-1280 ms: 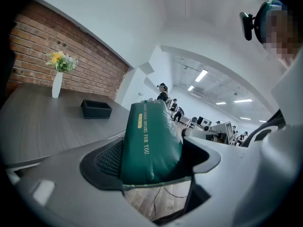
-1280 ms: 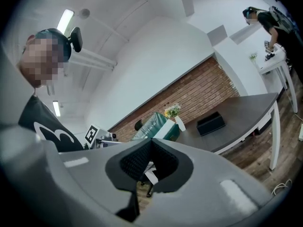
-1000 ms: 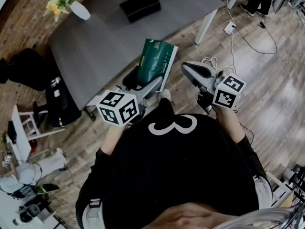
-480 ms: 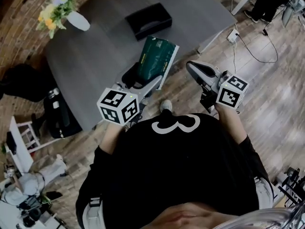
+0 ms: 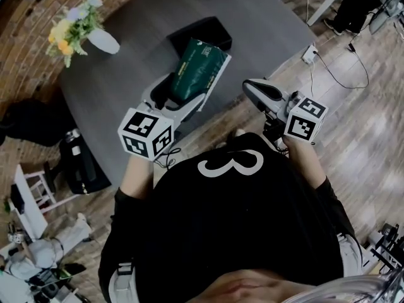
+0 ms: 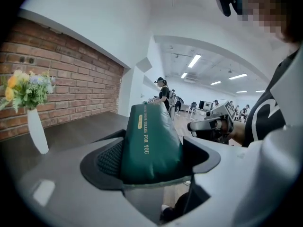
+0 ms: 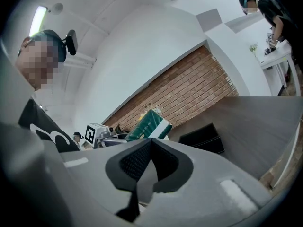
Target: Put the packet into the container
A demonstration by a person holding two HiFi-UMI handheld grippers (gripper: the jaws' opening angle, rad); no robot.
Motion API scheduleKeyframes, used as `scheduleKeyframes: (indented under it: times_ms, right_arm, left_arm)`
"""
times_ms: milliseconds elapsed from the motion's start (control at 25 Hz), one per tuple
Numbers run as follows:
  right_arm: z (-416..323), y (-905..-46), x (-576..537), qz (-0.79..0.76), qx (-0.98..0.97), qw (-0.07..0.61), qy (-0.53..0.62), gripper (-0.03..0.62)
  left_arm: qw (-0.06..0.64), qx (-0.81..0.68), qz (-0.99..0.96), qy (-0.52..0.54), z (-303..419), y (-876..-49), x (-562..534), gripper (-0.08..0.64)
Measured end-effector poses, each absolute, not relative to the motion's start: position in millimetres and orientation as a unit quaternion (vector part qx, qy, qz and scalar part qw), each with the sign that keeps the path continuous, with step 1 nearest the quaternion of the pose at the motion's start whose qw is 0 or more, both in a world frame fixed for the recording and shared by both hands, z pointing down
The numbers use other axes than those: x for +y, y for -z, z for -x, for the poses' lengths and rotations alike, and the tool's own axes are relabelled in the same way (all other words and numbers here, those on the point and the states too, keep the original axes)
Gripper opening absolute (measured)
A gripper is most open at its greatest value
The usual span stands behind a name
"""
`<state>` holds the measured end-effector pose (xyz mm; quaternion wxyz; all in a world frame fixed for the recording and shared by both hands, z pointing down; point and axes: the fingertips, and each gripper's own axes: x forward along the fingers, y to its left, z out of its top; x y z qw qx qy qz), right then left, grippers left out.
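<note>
A dark green packet (image 5: 197,70) with gold print and a white edge is clamped between the jaws of my left gripper (image 5: 182,96), which is shut on its lower end. In the left gripper view the packet (image 6: 150,138) stands up between the two black pads and fills the gap. It hangs over the grey table (image 5: 126,74), its far end close to the black container (image 5: 203,33). My right gripper (image 5: 255,88) is held off the table's edge, above the wooden floor, jaws shut with nothing in them. The right gripper view shows the packet (image 7: 149,124) and the container (image 7: 202,138).
A white vase with yellow flowers (image 5: 95,35) stands at the table's far left; in the left gripper view the vase (image 6: 37,129) is near the brick wall. A power strip and cables (image 5: 310,50) lie on the floor to the right. Bags (image 5: 79,163) lie on the floor to the left.
My left gripper has carried the packet forward over the table, towards the black container. The right gripper has stayed in about the same place.
</note>
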<state>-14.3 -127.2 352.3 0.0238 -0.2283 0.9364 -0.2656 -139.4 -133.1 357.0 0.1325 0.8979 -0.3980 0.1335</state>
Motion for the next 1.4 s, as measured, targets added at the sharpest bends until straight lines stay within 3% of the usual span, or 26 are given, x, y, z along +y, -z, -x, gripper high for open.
scheduleKeyframes:
  times_ms: [880,1400]
  right_arm:
    - [-4,-367,-256,0.198,0.931,0.016,0.307,0.002]
    - [-6,-375,-293,0.179,0.911,0.052,0.369,0.002]
  left_arm:
    - [-0.012,-0.365,-0.891,-0.269,137,-352,-277,0.41]
    - [-0.002,-0.295,-0.896,-0.332,141,-412,-319,0.41]
